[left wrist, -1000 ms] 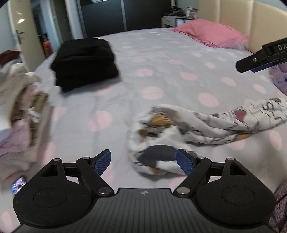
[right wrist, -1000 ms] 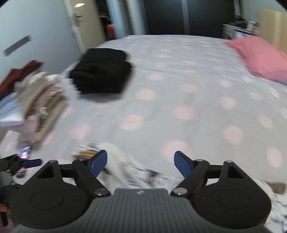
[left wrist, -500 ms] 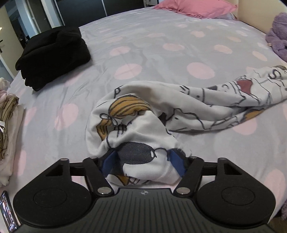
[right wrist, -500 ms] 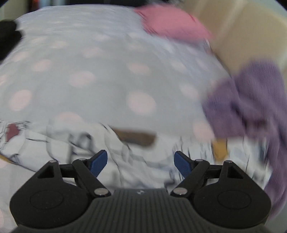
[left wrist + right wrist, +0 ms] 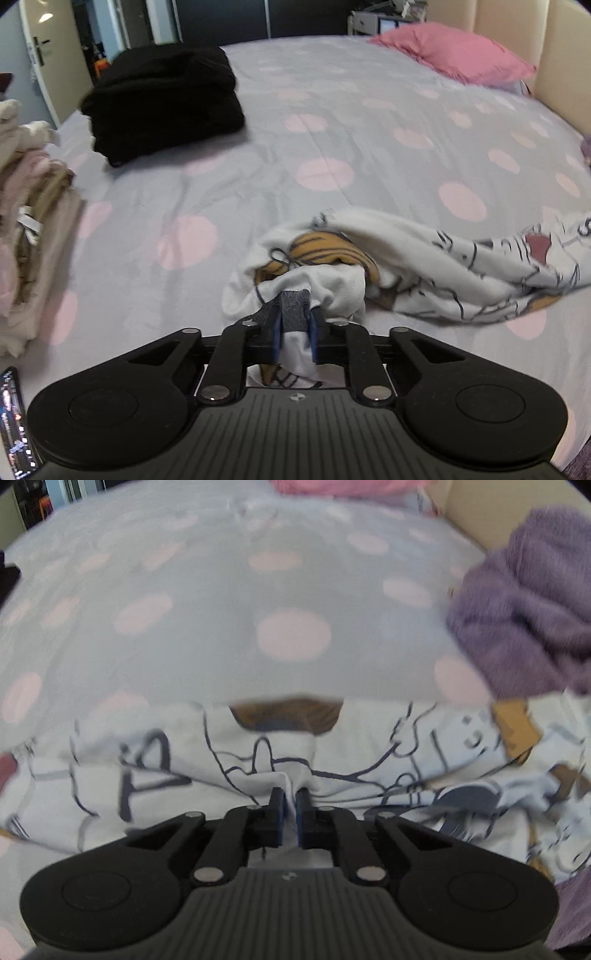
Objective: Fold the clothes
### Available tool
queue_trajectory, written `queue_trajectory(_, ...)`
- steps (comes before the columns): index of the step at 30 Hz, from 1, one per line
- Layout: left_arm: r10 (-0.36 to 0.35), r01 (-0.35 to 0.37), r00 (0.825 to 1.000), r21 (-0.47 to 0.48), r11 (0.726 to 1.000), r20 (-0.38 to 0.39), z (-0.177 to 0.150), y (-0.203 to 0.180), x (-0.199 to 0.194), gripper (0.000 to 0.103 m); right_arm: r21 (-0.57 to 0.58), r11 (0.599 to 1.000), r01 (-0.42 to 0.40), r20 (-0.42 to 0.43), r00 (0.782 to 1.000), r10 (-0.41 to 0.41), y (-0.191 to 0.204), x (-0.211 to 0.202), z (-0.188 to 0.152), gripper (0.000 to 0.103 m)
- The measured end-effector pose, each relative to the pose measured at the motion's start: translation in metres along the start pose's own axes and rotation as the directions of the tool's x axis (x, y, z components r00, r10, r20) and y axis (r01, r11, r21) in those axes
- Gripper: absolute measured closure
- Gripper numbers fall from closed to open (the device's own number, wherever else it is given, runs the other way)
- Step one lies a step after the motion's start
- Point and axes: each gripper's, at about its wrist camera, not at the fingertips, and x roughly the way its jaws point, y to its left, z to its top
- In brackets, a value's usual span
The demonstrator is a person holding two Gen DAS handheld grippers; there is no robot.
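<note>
A soft white cartoon-print garment (image 5: 436,258) lies rumpled in a long band across the grey pink-dotted bedsheet (image 5: 332,122); left gripper (image 5: 294,325) has just closed, pinching its bunched end; right gripper (image 5: 290,812) has just closed on a fold of it.

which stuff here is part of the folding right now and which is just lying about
In the job: white cartoon-print garment, pinched by left gripper and right gripper.

Lying about: folded black clothes stack, beige folded pile, pink pillow, purple fleece heap.
</note>
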Motion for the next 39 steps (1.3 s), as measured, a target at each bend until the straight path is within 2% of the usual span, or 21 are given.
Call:
queue_trajectory(4, 0.041, -0.036, 0.997, -0.074, 0.997, 0.069, 0.008, 0.028, -0.026, 0.095, 0.045, 0.999, -0.011, 0.161, 0.987, 0.004, 0.002, -0.046, 0.012, 0.097)
queue_trajectory(6, 0.073, -0.063, 0.992, -0.100, 0.993, 0.103, 0.012, 0.044, -0.040, 0.096, 0.061, 0.998, -0.031, 0.250, 0.968, 0.015, 0.005, -0.071, 0.016, 0.097)
queue_trajectory(8, 0.106, -0.090, 0.986, -0.123, 0.988, 0.129, 0.017, 0.059, -0.053, 0.097, 0.075, 0.994, -0.084, 0.338, 0.939, 0.054, 0.010, -0.097, 0.017, 0.097)
queue_trajectory(10, 0.131, -0.110, 0.981, -0.138, 0.984, 0.146, 0.022, 0.072, -0.065, 0.099, 0.031, 0.988, -0.149, 0.428, 0.896, 0.121, 0.023, -0.121, 0.018, 0.097)
queue_trajectory(12, 0.147, -0.125, 0.976, -0.142, 0.982, 0.159, 0.026, 0.080, -0.075, 0.100, -0.034, 0.976, -0.213, 0.507, 0.838, 0.201, 0.041, -0.144, 0.020, 0.097)
queue_trajectory(17, 0.205, -0.185, 0.958, -0.113, 0.976, 0.201, 0.032, 0.086, -0.092, 0.100, -0.163, 0.936, -0.312, 0.594, 0.726, 0.346, 0.087, -0.176, 0.024, 0.097)
queue_trajectory(19, 0.216, -0.197, 0.956, -0.108, 0.974, 0.201, 0.033, 0.087, -0.094, 0.100, -0.156, 0.949, -0.275, 0.573, 0.757, 0.313, 0.100, -0.170, 0.032, 0.095)
queue_trajectory(20, 0.205, -0.188, 0.959, -0.104, 0.977, 0.198, 0.032, 0.086, -0.094, 0.100, -0.148, 0.955, -0.258, 0.556, 0.777, 0.296, 0.105, -0.163, 0.036, 0.090)
queue_trajectory(22, 0.174, -0.160, 0.966, -0.088, 0.983, 0.192, 0.030, 0.082, -0.092, 0.100, -0.149, 0.960, -0.236, 0.535, 0.798, 0.279, 0.110, -0.153, 0.041, 0.083)
queue_trajectory(23, 0.162, -0.150, 0.968, -0.077, 0.986, 0.194, 0.028, 0.079, -0.092, 0.100, -0.149, 0.961, -0.233, 0.523, 0.806, 0.276, 0.111, -0.150, 0.042, 0.062)
queue_trajectory(24, 0.149, -0.139, 0.970, -0.061, 0.988, 0.192, 0.026, 0.075, -0.091, 0.099, -0.137, 0.963, -0.233, 0.515, 0.813, 0.271, 0.109, -0.147, 0.044, 0.047)
queue_trajectory(25, 0.132, -0.127, 0.974, -0.039, 0.991, 0.184, 0.024, 0.069, -0.088, 0.098, -0.125, 0.964, -0.234, 0.508, 0.820, 0.265, 0.108, -0.144, 0.045, 0.046)
queue_trajectory(26, 0.110, -0.109, 0.979, -0.013, 0.994, 0.173, 0.021, 0.063, -0.084, 0.092, -0.124, 0.964, -0.235, 0.489, 0.831, 0.266, 0.105, -0.139, 0.046, 0.046)
queue_trajectory(27, 0.086, -0.090, 0.984, 0.015, 0.996, 0.158, 0.018, 0.057, -0.079, 0.082, -0.124, 0.964, -0.237, 0.469, 0.842, 0.267, 0.102, -0.134, 0.047, 0.046)
queue_trajectory(28, 0.067, -0.073, 0.988, 0.038, 0.997, 0.142, 0.015, 0.050, -0.074, 0.077, -0.132, 0.965, -0.225, 0.443, 0.857, 0.261, 0.100, -0.129, 0.046, 0.045)
queue_trajectory(30, 0.032, -0.041, 0.993, 0.078, 0.996, 0.117, 0.007, 0.038, -0.065, 0.057, -0.156, 0.968, -0.198, 0.394, 0.886, 0.245, 0.095, -0.119, 0.044, 0.044)
queue_trajectory(35, -0.009, -0.003, 0.998, 0.209, 0.978, 0.056, -0.014, 0.005, -0.041, 0.052, -0.217, 0.964, -0.151, 0.235, 0.951, 0.202, 0.088, -0.083, 0.030, 0.037)
queue_trajectory(39, -0.024, 0.015, 0.999, 0.310, 0.950, 0.025, -0.032, -0.014, -0.023, 0.045, -0.259, 0.959, -0.120, 0.120, 0.981, 0.155, 0.080, -0.052, 0.018, 0.031)
